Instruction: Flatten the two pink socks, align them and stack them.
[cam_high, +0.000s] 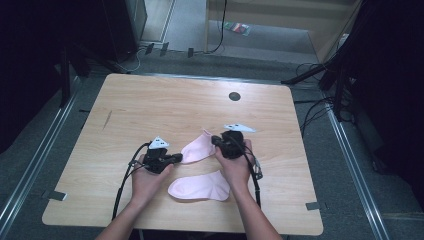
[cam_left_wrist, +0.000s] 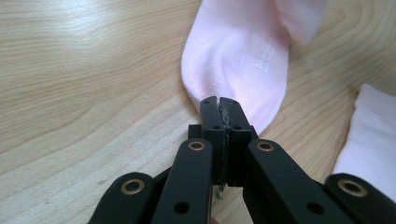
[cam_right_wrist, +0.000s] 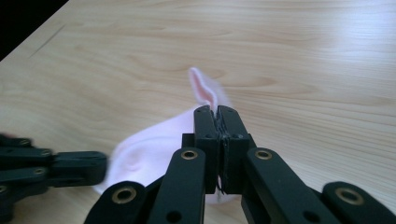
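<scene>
A: What's the worktop (cam_high: 150, 100) like?

B: Pale wood-grain laminate with rounded corners and a small dark round plug (cam_high: 234, 96) near its far edge. Around it there's grey carpet (cam_high: 280, 40), metal floor rails at both sides, cables along the back and dark curtains left and right.

A: And the socks?

B: Two pink ones. The upper sock (cam_high: 198, 148) lies between the two hands, its cuff end raised off the wood. The lower sock (cam_high: 200, 187) lies flat, nearer the person, just apart from it.

A: The tongs?

B: The left tongs (cam_left_wrist: 219, 103) are closed at the toe end of the upper sock; whether cloth is pinched I cannot tell. The right tongs (cam_right_wrist: 215, 114) are clamped together too, with the sock's cuff standing up right at their tips, apparently nipped between them
</scene>
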